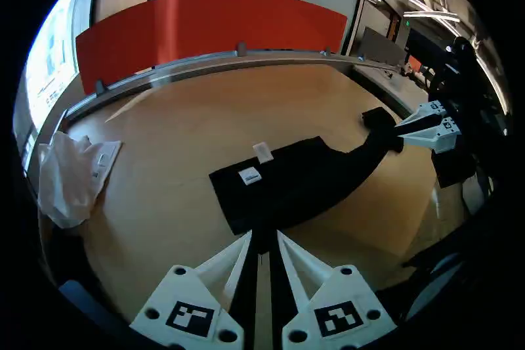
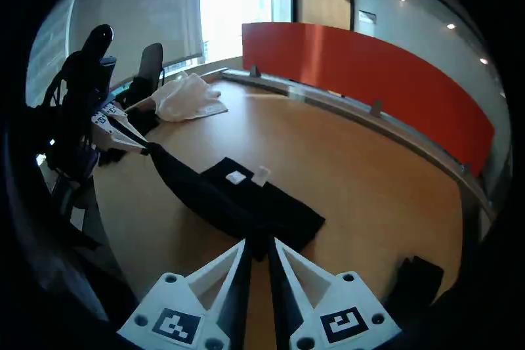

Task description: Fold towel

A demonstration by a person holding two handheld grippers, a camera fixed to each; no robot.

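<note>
A black towel (image 1: pixel 295 182) lies on the wooden table (image 1: pixel 184 127), with two small white tags (image 1: pixel 249 176) on top. In the left gripper view, my left gripper (image 1: pixel 262 248) is shut on the towel's near edge. Farther right, my right gripper (image 1: pixel 401 138) pinches the opposite end and lifts it off the table. In the right gripper view, the right gripper (image 2: pixel 259 248) is shut on the towel (image 2: pixel 256 205). The cloth stretches in a raised band to the left gripper (image 2: pixel 148 148), which grips its far corner.
A crumpled white cloth (image 1: pixel 65 176) (image 2: pixel 187 97) lies on papers near a table corner. A small black object (image 1: pixel 377 117) (image 2: pixel 417 278) sits by the table edge. A red partition (image 1: pixel 210 28) runs along the far side. An office chair (image 2: pixel 149 64) stands beyond the table.
</note>
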